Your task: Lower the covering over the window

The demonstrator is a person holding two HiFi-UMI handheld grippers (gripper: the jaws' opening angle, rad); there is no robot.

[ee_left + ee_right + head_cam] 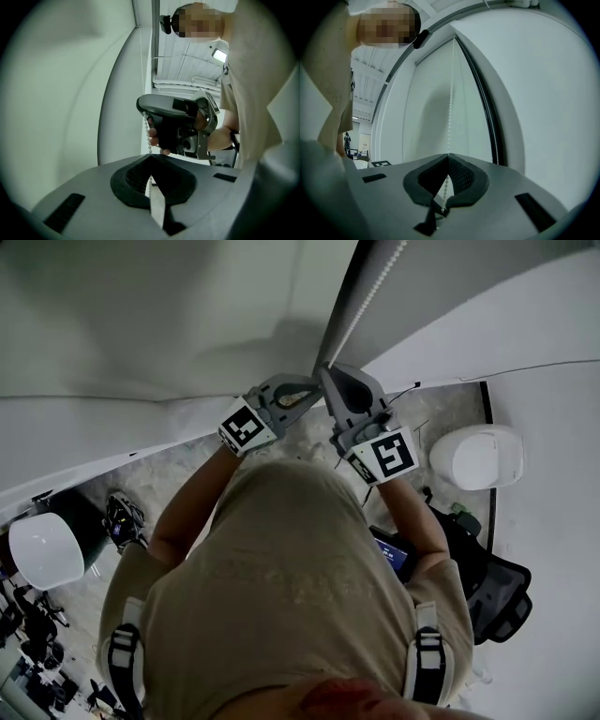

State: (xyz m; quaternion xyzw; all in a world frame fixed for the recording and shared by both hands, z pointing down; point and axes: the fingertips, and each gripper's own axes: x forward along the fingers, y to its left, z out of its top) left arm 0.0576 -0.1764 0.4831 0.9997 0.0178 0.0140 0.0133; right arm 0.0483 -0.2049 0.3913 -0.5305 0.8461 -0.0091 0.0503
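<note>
Left gripper [150, 157] and right gripper [448, 156] each have jaws closed tight on the white bead chain [450, 105], which hangs before the roller blind [426, 108], near its dark right frame edge [485, 110].

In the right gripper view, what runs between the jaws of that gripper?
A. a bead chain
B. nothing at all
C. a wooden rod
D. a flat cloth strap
A: a thin white bead chain hangs down and enters the closed jaws of the right gripper.

The bead chain [450, 117] is white, the shirt [281, 587] beige.
</note>
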